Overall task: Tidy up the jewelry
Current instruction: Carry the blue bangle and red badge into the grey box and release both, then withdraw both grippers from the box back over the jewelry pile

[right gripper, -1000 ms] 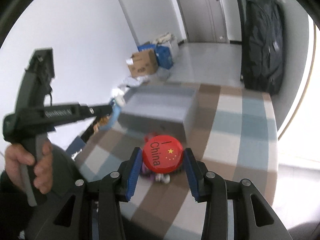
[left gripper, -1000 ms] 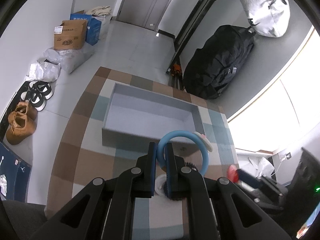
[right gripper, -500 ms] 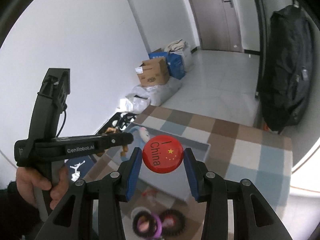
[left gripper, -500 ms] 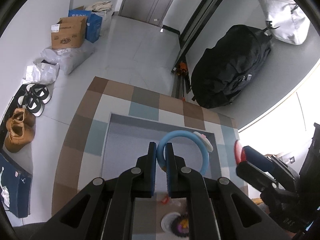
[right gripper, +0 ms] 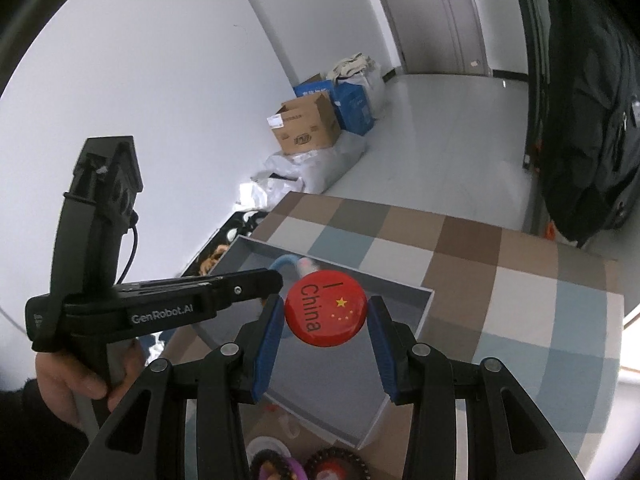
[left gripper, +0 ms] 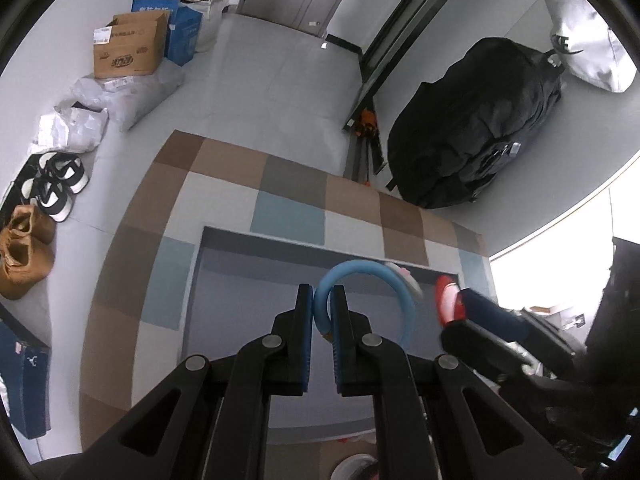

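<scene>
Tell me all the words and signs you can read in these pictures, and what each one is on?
"I China", with yellow stars: on the red round badge held in the right gripper.
"GenRobot.AI": on the side of the left gripper.
Print on the cardboard box and the blue box: too blurred to read.

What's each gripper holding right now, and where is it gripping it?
Left gripper pinches the blue bracelet at one end of its band. Right gripper holds the red badge by its opposite edges.
</scene>
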A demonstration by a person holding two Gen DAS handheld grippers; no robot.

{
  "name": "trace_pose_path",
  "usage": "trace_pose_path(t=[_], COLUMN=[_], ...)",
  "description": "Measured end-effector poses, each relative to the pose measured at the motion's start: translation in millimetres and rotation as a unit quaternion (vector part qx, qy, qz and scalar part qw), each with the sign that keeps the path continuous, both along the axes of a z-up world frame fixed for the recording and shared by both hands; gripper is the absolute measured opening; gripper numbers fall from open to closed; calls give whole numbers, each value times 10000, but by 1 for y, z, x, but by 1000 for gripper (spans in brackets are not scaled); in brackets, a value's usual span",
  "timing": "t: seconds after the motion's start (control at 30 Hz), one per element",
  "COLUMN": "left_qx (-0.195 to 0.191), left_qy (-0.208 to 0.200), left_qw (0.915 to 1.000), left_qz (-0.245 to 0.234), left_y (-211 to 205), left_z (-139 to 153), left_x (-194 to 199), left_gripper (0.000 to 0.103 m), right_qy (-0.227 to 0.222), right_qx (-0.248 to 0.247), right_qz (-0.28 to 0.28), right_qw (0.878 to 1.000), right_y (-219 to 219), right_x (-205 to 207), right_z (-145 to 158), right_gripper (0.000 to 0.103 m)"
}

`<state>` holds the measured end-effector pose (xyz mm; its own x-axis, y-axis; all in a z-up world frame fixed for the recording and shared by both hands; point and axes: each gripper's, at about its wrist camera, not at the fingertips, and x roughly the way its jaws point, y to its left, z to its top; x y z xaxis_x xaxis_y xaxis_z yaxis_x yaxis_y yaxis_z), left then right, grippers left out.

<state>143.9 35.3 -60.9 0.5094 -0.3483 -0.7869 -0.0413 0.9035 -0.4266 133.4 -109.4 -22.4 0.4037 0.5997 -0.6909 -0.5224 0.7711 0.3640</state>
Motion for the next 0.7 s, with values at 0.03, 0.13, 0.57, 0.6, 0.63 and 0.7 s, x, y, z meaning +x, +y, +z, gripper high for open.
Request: trace_pose_path(t=[0.03, 0.13, 0.57, 0.6, 0.63, 0.7], left_qx=[-80, -222, -66, -65, -59, 16], left_qy=[-10, 14, -105, -101, -101, -101], left_qw=[10000, 9997, 9999, 9999, 9999, 9999], left_qz=[4, -82, -92, -86, -86, -67], left_y=[1, 0, -6, -6, -7, -7], left_z=[1, 2, 15, 15, 16, 17], left_x=[1, 2, -10, -11, -13, -15], left_gripper=[7, 10, 46, 46, 46, 46], right_qy=[17, 22, -241, -292, -341, -374], right_qx=[3, 14, 275, 279, 285, 303], right_qz=[10, -16, -216, -234, -262, -299], right_qw=[10000, 10000, 9991, 9989, 9987, 9984], right_y=[1, -1, -19, -20, -21, -23], right_x=[0, 2, -13, -16, -18, -20], right_z=[0, 1, 21, 23, 25, 27], right_gripper=[42, 49, 83, 85, 86, 89])
